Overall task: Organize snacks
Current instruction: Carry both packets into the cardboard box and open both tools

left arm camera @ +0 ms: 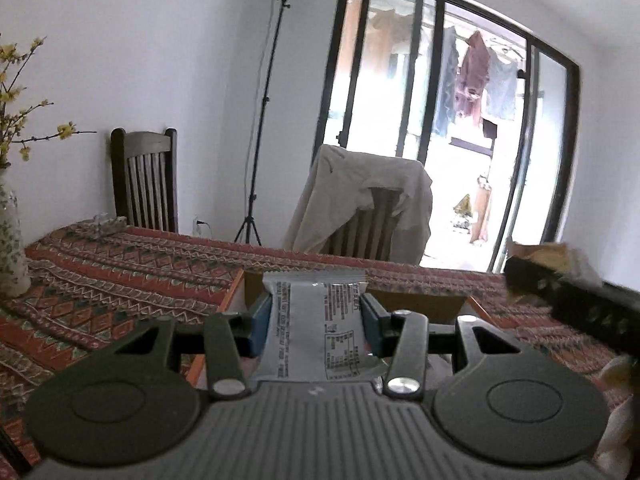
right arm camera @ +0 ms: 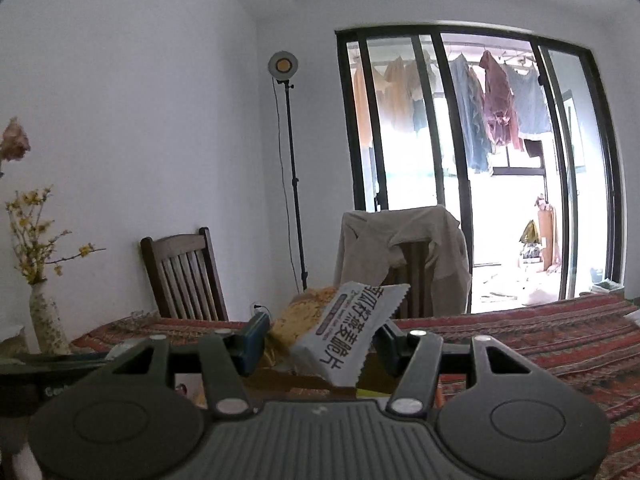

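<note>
While lifted, silver packet point(left arm camera: 316, 320) clamped between left tongs point(left arm camera: 315, 322).

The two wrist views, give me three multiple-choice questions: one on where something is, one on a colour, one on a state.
1. Where is the jacket?
A. Draped over a chair
B. On the tablecloth
C. Hanging from the lamp stand

2. What colour is the packet in the left gripper?
A. Red
B. Silver
C. Green

3. What is the right gripper doing?
A. Gaping empty
B. Pressing the vase
C. Holding a snack packet

Answers: 1 A, it covers the chair back by the glass doors. 2 B, shiny foil with black print. 3 C, the white packet sits between its pads.
</note>
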`<control>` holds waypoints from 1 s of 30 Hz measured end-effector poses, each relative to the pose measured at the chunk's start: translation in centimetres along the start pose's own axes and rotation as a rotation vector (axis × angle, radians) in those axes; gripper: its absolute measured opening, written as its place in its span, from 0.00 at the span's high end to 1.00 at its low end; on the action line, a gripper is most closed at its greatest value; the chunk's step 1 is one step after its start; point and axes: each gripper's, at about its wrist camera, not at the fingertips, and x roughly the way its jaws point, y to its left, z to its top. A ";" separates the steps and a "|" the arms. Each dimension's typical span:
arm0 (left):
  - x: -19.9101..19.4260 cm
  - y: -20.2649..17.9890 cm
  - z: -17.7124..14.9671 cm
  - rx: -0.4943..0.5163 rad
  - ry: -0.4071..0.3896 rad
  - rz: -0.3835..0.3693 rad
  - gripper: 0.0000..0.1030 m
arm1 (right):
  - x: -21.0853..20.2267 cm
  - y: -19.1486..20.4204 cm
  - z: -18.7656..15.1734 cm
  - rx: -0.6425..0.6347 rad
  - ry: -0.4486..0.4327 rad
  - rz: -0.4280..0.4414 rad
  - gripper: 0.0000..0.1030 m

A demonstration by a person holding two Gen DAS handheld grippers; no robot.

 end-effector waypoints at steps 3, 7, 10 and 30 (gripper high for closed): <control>2.0 -0.2 -0.2 -0.018 -0.007 0.009 0.54 | 2.3 -0.3 -1.4 0.019 -0.002 0.006 0.46; 3.7 -0.1 -1.1 0.000 -0.007 0.022 0.54 | 3.7 -1.1 -3.3 0.014 0.035 0.028 0.46; 4.6 -0.1 -2.0 0.034 0.025 0.018 0.54 | 4.2 -1.4 -3.9 0.027 0.065 0.038 0.46; 4.8 3.4 -3.5 -0.093 0.062 0.077 0.00 | 5.1 -2.4 -5.7 0.052 0.143 -0.065 0.00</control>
